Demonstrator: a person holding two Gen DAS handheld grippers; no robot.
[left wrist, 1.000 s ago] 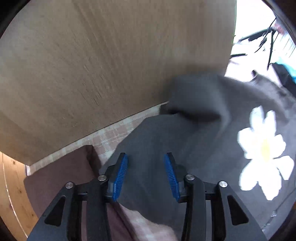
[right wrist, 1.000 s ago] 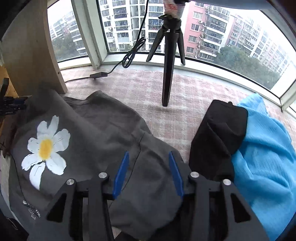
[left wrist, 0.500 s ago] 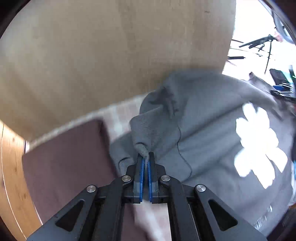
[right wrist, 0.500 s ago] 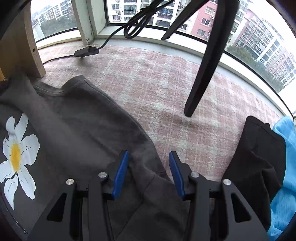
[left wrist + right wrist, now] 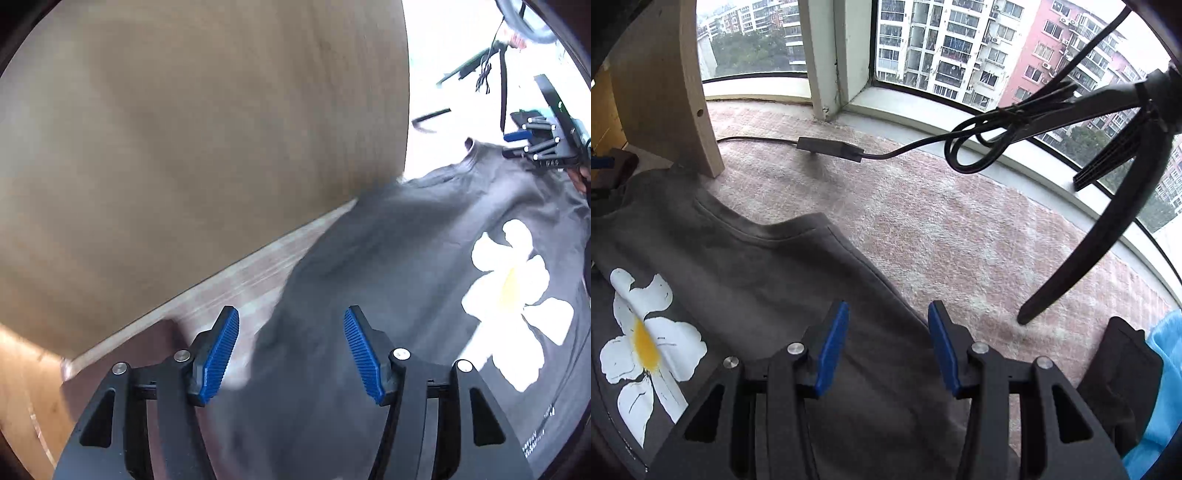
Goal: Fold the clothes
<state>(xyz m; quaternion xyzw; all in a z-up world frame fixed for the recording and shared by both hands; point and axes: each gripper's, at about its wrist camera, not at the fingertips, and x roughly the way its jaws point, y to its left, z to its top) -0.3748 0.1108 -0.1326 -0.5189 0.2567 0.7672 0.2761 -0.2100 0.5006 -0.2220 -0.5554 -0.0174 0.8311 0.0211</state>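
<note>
Sweatshirt (image 5: 768,280) grey, white daisy print (image 5: 646,343), spread on carpet (image 5: 942,240); both tongs released.

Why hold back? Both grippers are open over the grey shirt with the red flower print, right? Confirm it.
Not quite: the flower on the grey shirt is white with a yellow centre, as the right wrist view shows. Both the left gripper and the right gripper are open over it.

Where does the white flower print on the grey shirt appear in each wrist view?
Left wrist view: white flower print at the right edge, mid-height.
Right wrist view: white flower print at lower left.
Shared landmark: the wooden panel beside the shirt's collar end.
</note>
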